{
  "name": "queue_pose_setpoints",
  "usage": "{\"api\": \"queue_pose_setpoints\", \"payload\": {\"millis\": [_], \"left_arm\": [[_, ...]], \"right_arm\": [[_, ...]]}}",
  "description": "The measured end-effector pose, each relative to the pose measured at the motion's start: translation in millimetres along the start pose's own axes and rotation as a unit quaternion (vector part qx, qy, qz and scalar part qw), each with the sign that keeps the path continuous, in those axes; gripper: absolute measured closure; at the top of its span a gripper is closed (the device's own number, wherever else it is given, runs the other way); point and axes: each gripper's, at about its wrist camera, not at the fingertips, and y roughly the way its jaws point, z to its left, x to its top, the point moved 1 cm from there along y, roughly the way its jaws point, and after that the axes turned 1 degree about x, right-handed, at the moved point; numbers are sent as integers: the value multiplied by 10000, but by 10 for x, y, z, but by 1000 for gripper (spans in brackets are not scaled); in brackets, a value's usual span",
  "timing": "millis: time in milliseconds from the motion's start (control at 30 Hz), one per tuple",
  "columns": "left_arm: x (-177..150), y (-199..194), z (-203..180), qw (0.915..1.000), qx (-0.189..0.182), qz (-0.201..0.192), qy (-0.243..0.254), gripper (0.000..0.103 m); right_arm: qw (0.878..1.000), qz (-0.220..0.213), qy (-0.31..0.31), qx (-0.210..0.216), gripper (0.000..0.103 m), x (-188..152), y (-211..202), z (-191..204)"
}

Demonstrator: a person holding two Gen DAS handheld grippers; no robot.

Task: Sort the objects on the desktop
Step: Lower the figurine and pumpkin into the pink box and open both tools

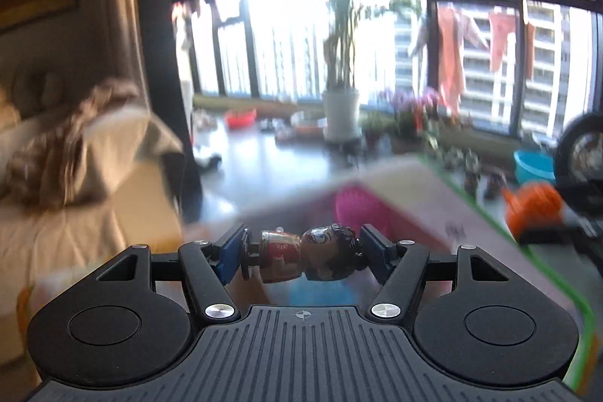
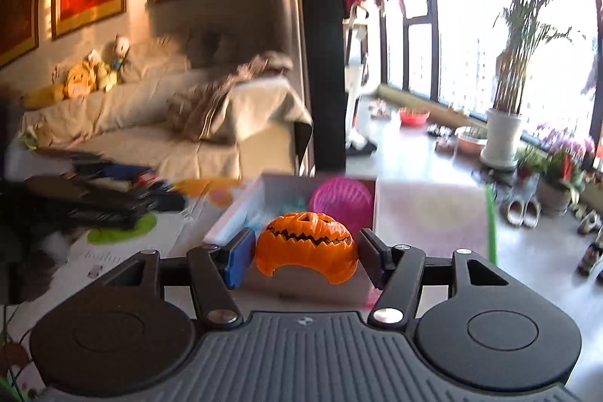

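My left gripper (image 1: 301, 257) is shut on a small painted doll figurine (image 1: 307, 257), held sideways with its dark-haired head to the right and its red body to the left, above the table. My right gripper (image 2: 306, 257) is shut on an orange jack-o'-lantern pumpkin (image 2: 306, 245) and holds it in front of a white storage box (image 2: 233, 213). A pink ball (image 2: 341, 200) lies in that box; it also shows blurred in the left wrist view (image 1: 361, 210).
The right gripper shows at the right of the left wrist view as an orange and black shape (image 1: 535, 210). Dark clutter (image 2: 94, 198) and a green disc (image 2: 124, 230) lie on the table at left. A sofa (image 2: 169, 123), potted plants (image 2: 501, 138) and windows stand behind.
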Motion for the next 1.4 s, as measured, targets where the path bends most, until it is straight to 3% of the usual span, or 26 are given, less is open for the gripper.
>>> {"api": "queue_pose_setpoints", "payload": {"millis": [100,167,233,333,467,700,800,900,1067,1233,1400], "left_arm": [[135,385,129,9988,178,104,-433,24],[48,421,222,9969,46,241,-743,15],[-147,348,231,9971,16,293,-696,8],[-512,204,208,9971,128,546,-521,8],[-974,128,239,9912,102,1142,-658,5],[-1356,37,367,9830,576,1531,-837,0],[-1444,-16,428,9796,745,1555,-1032,0],[-1497,-76,436,9787,791,1520,-1132,0],[-1548,-81,377,9794,843,1431,-1145,0],[-1561,14,383,9773,921,1499,-1183,0],[-1572,31,345,9773,985,1537,-1073,0]], "right_arm": [[10000,-67,19,-49,43,81,85,-46],[9999,-52,59,-97,43,95,142,-91],[9998,-30,109,-137,43,90,208,-137],[9996,76,236,-115,43,95,390,-178],[9989,322,340,88,43,140,802,-75],[9948,689,730,202,36,170,1416,118],[9933,736,891,72,30,59,1346,112],[9933,744,877,-145,16,-167,1155,173],[9868,1147,979,-583,0,-667,950,307],[9773,1498,919,-1183,0,-1037,1062,383],[9758,1597,775,-1275,0,-1069,1178,430]]}}
